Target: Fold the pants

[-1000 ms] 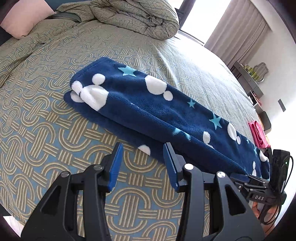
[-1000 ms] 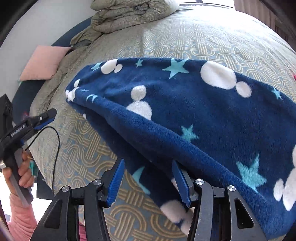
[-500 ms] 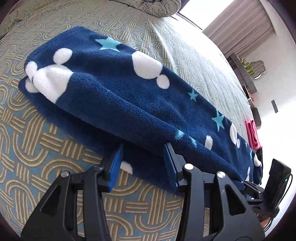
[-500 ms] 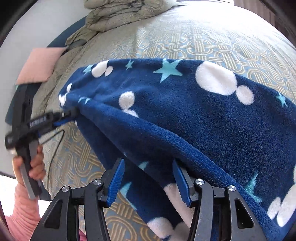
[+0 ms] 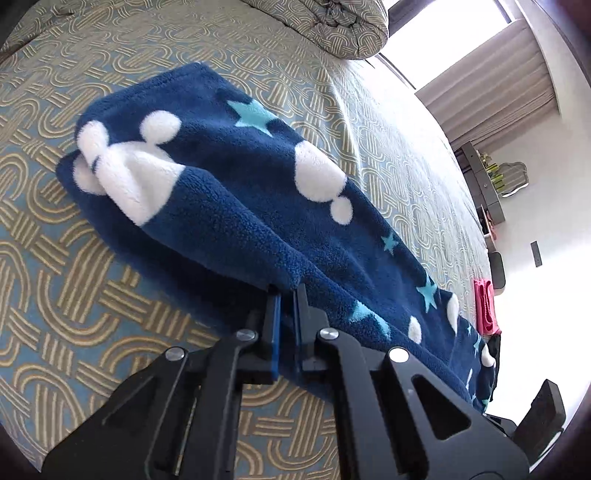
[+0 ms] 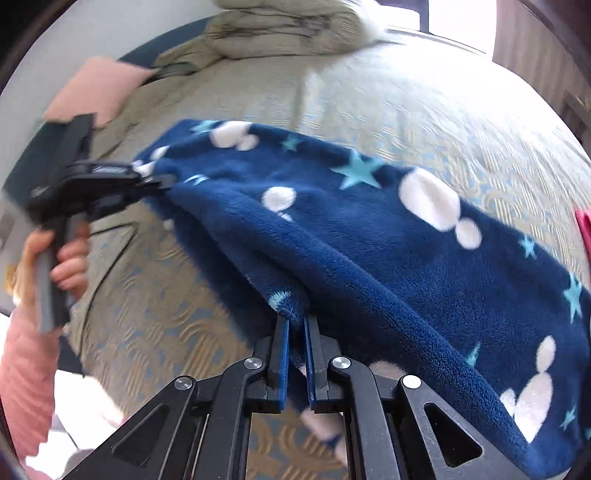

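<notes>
The navy fleece pants (image 5: 258,192) with white dots and light-blue stars lie folded lengthwise on the bed. My left gripper (image 5: 286,290) is shut on the near long edge of the pants. My right gripper (image 6: 295,319) is shut on the near edge of the pants (image 6: 369,236) further along. In the right wrist view the left gripper (image 6: 162,182) shows at the left, held by a hand, clamped on the fabric's edge, which is lifted off the bed.
The patterned bedspread (image 5: 74,295) lies under the pants. A bundled duvet (image 5: 332,26) sits at the head of the bed, with a pink pillow (image 6: 96,88) near it. A pink item (image 5: 485,306) lies by the bed's far edge. Curtains and a shelf stand beyond.
Both grippers moved forward onto the near edge of the pants and closed on it. The edge is now raised off the bedspread.
</notes>
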`<state>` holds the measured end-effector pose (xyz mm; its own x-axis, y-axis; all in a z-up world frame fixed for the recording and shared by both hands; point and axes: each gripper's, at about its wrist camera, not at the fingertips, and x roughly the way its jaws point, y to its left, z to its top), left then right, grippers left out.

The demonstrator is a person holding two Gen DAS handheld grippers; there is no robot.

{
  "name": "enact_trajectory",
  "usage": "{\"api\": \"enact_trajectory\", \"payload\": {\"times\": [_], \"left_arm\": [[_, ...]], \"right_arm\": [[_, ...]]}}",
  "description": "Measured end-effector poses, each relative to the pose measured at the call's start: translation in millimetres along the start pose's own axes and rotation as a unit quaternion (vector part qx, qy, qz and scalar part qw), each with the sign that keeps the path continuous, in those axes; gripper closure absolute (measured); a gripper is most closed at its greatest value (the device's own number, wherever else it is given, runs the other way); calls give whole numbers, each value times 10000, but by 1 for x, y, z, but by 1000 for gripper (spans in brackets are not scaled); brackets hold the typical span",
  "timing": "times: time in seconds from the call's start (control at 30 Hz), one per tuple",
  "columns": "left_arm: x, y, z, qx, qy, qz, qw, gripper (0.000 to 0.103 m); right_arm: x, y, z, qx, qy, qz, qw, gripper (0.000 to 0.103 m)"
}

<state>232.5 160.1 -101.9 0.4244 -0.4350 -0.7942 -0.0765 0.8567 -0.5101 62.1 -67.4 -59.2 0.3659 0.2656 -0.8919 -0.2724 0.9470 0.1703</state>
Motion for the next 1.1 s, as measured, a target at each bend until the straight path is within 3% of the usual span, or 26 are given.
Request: {"api": "enact_trajectory", "payload": {"times": [0.1, 0.17, 0.23, 0.4, 0.47, 0.5, 0.53, 0.57, 0.6, 0.67, 0.73, 0.83, 0.97, 1.03, 1.1], "left_arm": [[-8, 14, -5, 41, -152, 574, 9982, 96], [-9, 25, -8, -46, -93, 722, 9973, 96], [-13, 33, -11, -178, -60, 633, 9978, 96], [-22, 25, -9, 8, -198, 573, 9982, 95], [-22, 22, -3, 36, -257, 651, 9975, 81], [-23, 24, 0, -8, -299, 723, 9969, 59], [-24, 27, 4, -111, -389, 851, 9956, 44], [-28, 34, 7, -272, -543, 981, 9933, 39], [-33, 43, 9, -423, -678, 1040, 9914, 37], [-40, 66, 15, -832, -779, 1021, 9882, 36], [-42, 89, 20, -1346, -751, 889, 9840, 35], [-37, 119, 28, -2088, -719, 514, 9740, 34], [-19, 129, 46, -2380, -549, 372, 9690, 32], [-12, 122, 55, -2354, -501, 302, 9701, 22], [-6, 114, 64, -2305, -468, 221, 9717, 22]], "right_arm": [[21, 20, -25, -544, 1147, 846, 9883, 88], [36, 27, -41, -765, 1497, 596, 9840, 88], [34, 23, -44, -713, 1312, 374, 9881, 88], [-1, -24, -17, 437, 368, 814, 9950, 87], [-1, -41, -4, 746, 157, 609, 9952, 83], [5, -50, 0, 866, 115, 360, 9955, 80], [16, -52, 3, 956, 204, 124, 9951, 80], [31, -55, 2, 1071, 488, -9, 9931, 80], [42, -56, -3, 1163, 701, 118, 9907, 80], [35, -46, -8, 913, 479, 70, 9946, 78], [30, -34, -12, 543, 625, 247, 9963, 76], [25, -34, -8, 464, 671, 258, 9963, 74], [16, -49, -5, 883, 622, 567, 9925, 74], [20, -47, -6, 915, 630, 597, 9920, 74], [20, -44, -6, 836, 624, 586, 9928, 74]]}}
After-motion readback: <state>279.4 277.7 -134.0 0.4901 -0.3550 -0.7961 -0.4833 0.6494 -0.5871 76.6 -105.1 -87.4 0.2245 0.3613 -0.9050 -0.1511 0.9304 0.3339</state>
